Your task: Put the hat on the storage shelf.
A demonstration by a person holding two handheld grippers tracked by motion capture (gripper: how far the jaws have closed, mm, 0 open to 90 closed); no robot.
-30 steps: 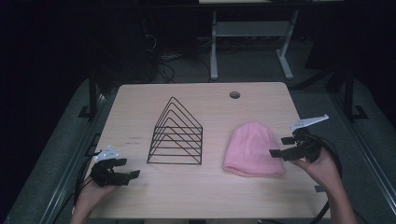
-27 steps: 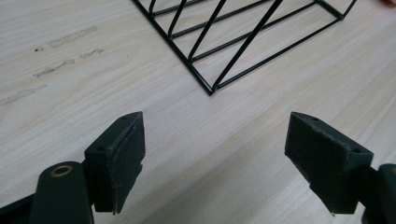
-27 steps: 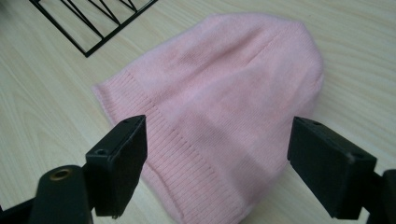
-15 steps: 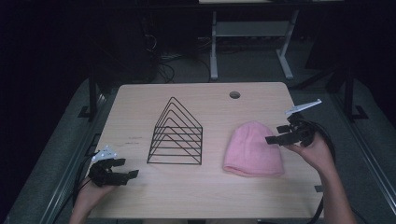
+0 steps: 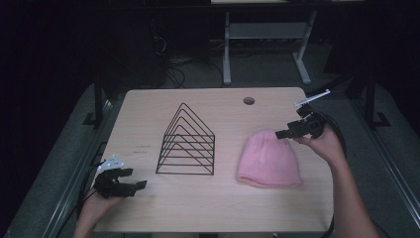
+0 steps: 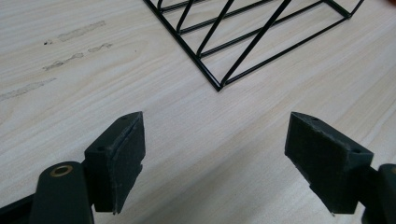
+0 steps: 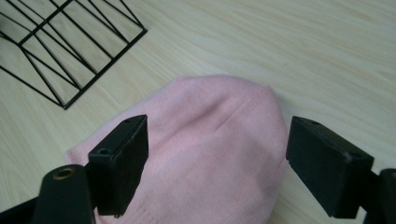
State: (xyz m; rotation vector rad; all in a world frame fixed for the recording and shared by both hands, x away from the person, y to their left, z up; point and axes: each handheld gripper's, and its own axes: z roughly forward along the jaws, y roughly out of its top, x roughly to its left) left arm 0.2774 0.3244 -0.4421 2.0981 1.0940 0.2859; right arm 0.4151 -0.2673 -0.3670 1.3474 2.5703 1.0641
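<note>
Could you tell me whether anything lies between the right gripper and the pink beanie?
Nothing visible does. The right gripper hovers with jaws open just above the pink beanie, and the wire rack stands off to the side.

Pink knit hat [image 5: 269, 159], plain, no pattern, right of centre in the high view. Black wire rack [image 5: 186, 142], centre. Table [image 5: 148, 109] light wood grain, pale beige. Both grippers black: left gripper [image 5: 130, 179] lower left, right gripper [image 5: 286, 134] right.
</note>
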